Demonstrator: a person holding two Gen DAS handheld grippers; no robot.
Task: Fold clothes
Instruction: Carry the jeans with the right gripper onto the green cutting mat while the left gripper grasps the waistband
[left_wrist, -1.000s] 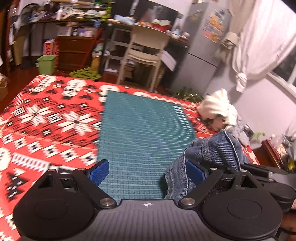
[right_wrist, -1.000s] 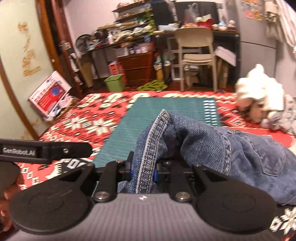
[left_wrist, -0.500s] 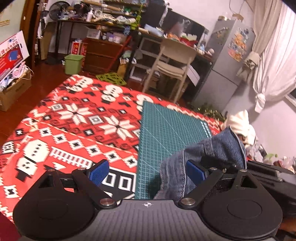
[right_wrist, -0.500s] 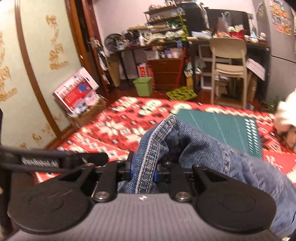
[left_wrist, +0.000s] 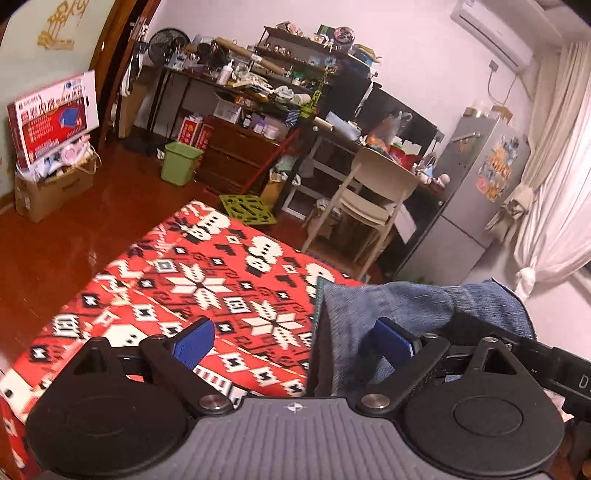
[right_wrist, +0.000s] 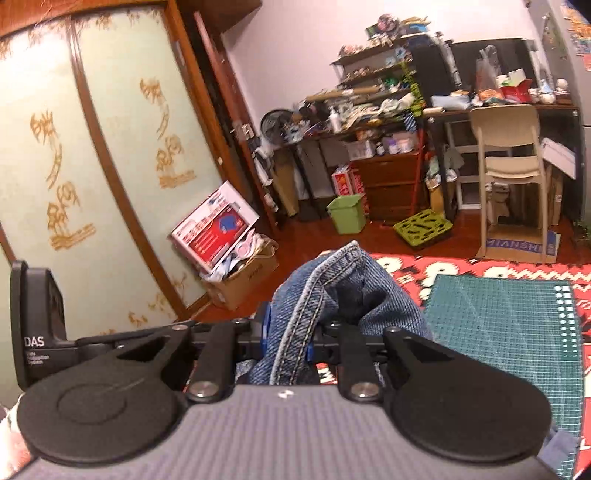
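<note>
Right gripper pinches jeans above a red patterned blanket; left gripper spread wide.

In the right wrist view the right gripper (right_wrist: 287, 338) has its fingers pressed together on a seamed edge of the jeans (right_wrist: 325, 291), which bunch up just beyond the fingertips. In the left wrist view the left gripper (left_wrist: 293, 338) has its blue pads (left_wrist: 194, 341) far apart; denim (left_wrist: 388, 310) drapes over the right-hand pad but is not clamped between the two. Under and beyond both tools lies the blanket (left_wrist: 207, 288), with a green cutting mat (right_wrist: 498, 325) on it to the right of the jeans. Farther off stand a green bin (right_wrist: 347, 214), a pale chair (right_wrist: 509, 155) and cluttered shelves (left_wrist: 273, 85) by the far wall.
</note>
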